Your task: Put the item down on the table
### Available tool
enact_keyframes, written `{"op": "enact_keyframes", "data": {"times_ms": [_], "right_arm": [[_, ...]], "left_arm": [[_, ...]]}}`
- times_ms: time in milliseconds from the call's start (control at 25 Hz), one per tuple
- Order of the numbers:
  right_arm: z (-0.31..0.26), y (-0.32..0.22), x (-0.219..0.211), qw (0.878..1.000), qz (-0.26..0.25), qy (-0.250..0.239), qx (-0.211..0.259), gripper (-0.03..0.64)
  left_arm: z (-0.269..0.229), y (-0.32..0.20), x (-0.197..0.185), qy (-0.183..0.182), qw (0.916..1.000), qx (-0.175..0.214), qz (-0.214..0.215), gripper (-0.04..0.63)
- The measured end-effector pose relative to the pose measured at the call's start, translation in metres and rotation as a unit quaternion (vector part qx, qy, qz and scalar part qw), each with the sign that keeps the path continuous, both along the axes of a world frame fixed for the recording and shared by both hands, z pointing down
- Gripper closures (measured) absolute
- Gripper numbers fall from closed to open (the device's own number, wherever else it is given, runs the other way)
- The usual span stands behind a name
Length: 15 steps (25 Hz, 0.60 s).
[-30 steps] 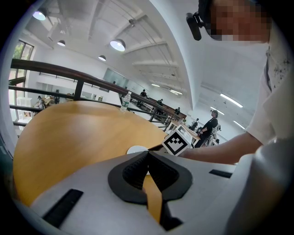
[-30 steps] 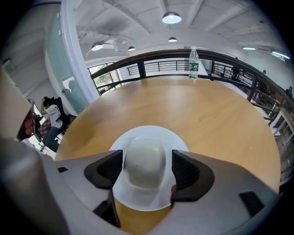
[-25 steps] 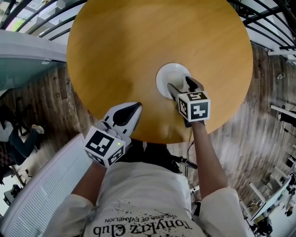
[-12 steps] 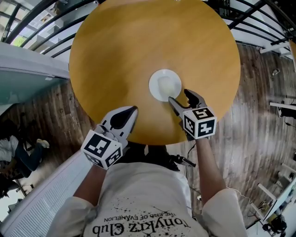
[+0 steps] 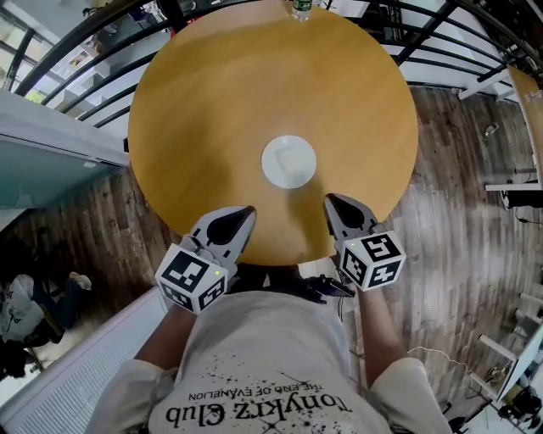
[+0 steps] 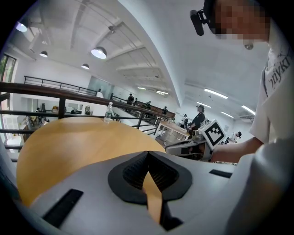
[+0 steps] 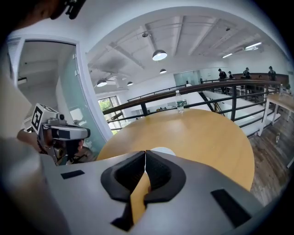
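Small white plate flat on the round wooden table, about at its middle, touching neither tongs. Left tongs over the near rim of the table on the person's left side, pointed toward the plate but well short of it. In the left gripper view, clenched tight, ribbed pads meeting in a thin seam with nothing caught between, only bare table top beyond. Right tongs over the near rim on the other side, nearer the plate yet apart from it. In the right gripper view, likewise clenched and empty, pads pressed together, a sliver of the plate showing just past the tips. Marker cubes of both tongs turned up toward the head camera, forearms reaching back to a white printed shirt. Clear water bottle upright at the far edge of the table, well apart from the plate. Dark railing curving round behind the table, wood-plank floor below on the right.
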State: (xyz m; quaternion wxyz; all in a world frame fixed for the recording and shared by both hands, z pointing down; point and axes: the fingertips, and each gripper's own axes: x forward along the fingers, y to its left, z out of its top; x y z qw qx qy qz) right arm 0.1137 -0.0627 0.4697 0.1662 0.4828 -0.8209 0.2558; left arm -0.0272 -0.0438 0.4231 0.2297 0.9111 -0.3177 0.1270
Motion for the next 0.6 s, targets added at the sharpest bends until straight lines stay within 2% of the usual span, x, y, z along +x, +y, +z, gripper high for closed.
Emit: {"op": "enact_keyframes", "data": {"times_ms": [280, 600], "right_arm": [[-0.001, 0.029, 0.004, 1.0, 0.018, -0.005, 0.001, 0.591], [-0.017, 0.032, 0.001, 1.0, 0.016, 0.005, 0.015, 0.592]], "left_arm": [[-0.007, 0.022, 0.006, -0.001, 0.9999, 0.001, 0.012, 0.572], [-0.016, 0.019, 0.006, 0.0, 0.9999, 0.01, 0.013, 0.572]]}}
